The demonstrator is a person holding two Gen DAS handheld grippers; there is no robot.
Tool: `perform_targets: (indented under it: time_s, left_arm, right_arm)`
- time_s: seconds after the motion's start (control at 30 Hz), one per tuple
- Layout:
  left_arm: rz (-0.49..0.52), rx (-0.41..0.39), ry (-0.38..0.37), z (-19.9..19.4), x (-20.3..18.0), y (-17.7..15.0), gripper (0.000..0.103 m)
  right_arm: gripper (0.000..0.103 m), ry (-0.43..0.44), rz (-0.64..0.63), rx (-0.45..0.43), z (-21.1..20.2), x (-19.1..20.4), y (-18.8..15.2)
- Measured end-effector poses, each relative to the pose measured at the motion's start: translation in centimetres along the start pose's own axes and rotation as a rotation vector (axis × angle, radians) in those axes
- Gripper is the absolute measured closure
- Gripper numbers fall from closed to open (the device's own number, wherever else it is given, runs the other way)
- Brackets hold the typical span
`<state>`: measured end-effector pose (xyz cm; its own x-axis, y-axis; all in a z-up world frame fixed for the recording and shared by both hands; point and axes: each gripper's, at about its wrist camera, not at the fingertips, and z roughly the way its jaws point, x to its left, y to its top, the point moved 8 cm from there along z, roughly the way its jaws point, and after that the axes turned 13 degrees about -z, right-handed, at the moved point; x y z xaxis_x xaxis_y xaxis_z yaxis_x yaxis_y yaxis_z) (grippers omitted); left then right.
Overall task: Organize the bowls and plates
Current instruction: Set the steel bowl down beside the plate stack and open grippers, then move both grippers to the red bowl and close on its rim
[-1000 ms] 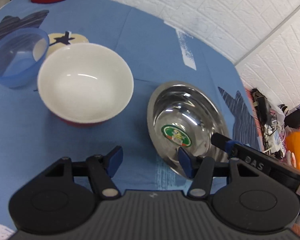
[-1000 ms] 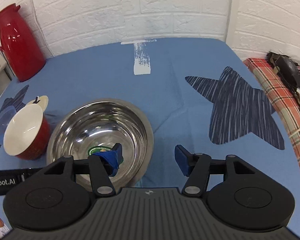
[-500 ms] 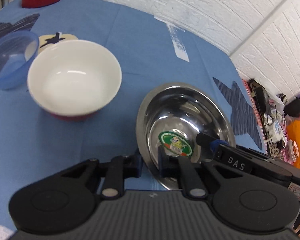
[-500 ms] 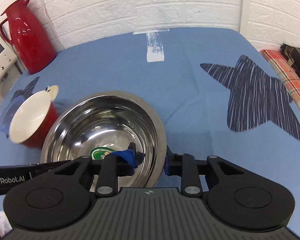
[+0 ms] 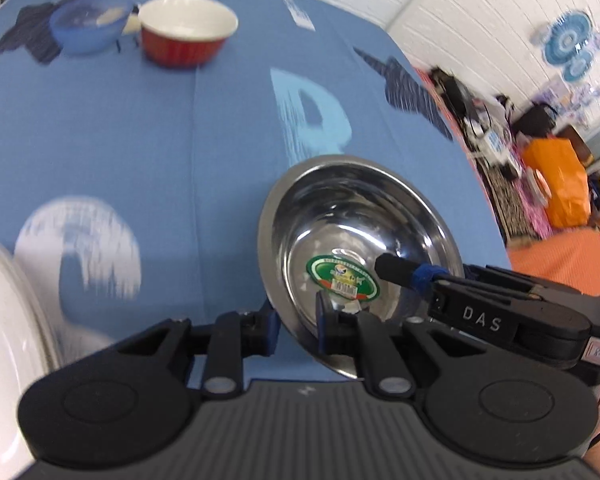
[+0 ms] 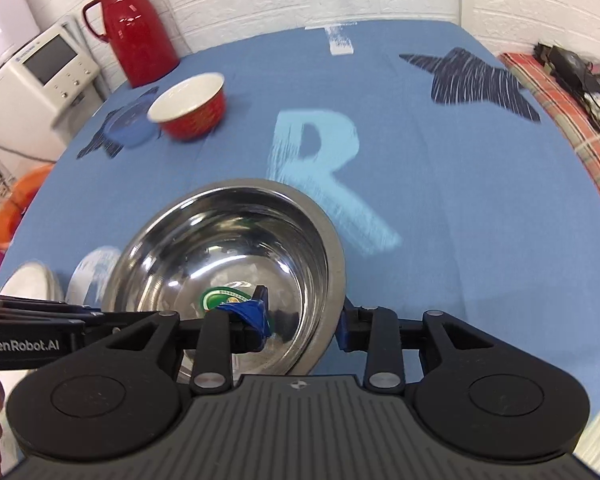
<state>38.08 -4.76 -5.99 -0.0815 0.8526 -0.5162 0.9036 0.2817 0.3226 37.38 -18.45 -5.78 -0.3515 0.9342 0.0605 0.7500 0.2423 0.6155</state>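
Evidently early on, both the left gripper [image 5: 296, 322] and right gripper [image 6: 302, 322] pinch the shiny steel bowl's [image 6: 228, 248] rim (lifted above the table), while the red bowl [image 6: 190, 106] awaits.

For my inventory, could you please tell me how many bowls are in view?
3: a steel bowl held by both grippers at the near edge, a red bowl far left, and a blue bowl beside it. The white dish at the left edge may be another.
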Motion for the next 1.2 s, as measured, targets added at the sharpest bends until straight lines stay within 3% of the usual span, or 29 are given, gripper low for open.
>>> perform_targets:
  time_s: [0.17,0.37,0.43,0.47,0.5,0.6,0.73,0.83,0.97,1.2]
  left_arm:
    - [0.042,0.006,0.015,-0.9,1.7,-4.1,0.094]
    - [0.032,0.007,0.041,-0.6,3.1,-4.5,0.093]
    - [0.031,0.021,0.043,-0.4,3.2,-4.6,0.080]
    - [0.029,0.032,0.042,-0.3,3.3,-4.6,0.058]
    - [0.026,0.038,0.031,-0.3,3.1,-4.4,0.053]
    - [0.027,0.037,0.006,-1.3,2.9,-4.0,0.053]
    - [0.029,0.039,-0.035,-4.4,2.9,-3.0,0.052]
    - [0.042,-0.053,-0.054,-7.7,3.1,-0.2,0.050]
    - [-0.019,-0.206,-0.024,-9.8,4.7,6.6,0.048]
    - [-0.212,-0.226,-0.058,-5.1,6.5,16.8,0.048]
  right_arm:
    - [0.083,0.013,-0.021,0.026,-0.7,2.5,-3.9]
    - [0.081,0.037,-0.038,0.067,0.3,3.8,-5.4]
    - [0.080,0.055,-0.058,0.077,0.4,4.4,-5.7]
    - [0.080,0.059,-0.076,0.086,0.3,4.6,-5.7]
    - [0.081,0.059,-0.074,0.096,0.2,4.4,-5.7]
    - [0.080,0.050,-0.010,0.099,-0.7,2.9,-5.7]
    - [0.079,0.002,0.040,0.028,-2.9,0.0,-3.9]
    - [0.079,-0.016,0.073,-0.006,-3.1,-1.6,-1.2]
    - [0.078,0.010,0.088,-0.050,-1.1,-1.6,4.3]
    - [0.076,0.079,0.012,-0.071,5.9,1.9,14.6]
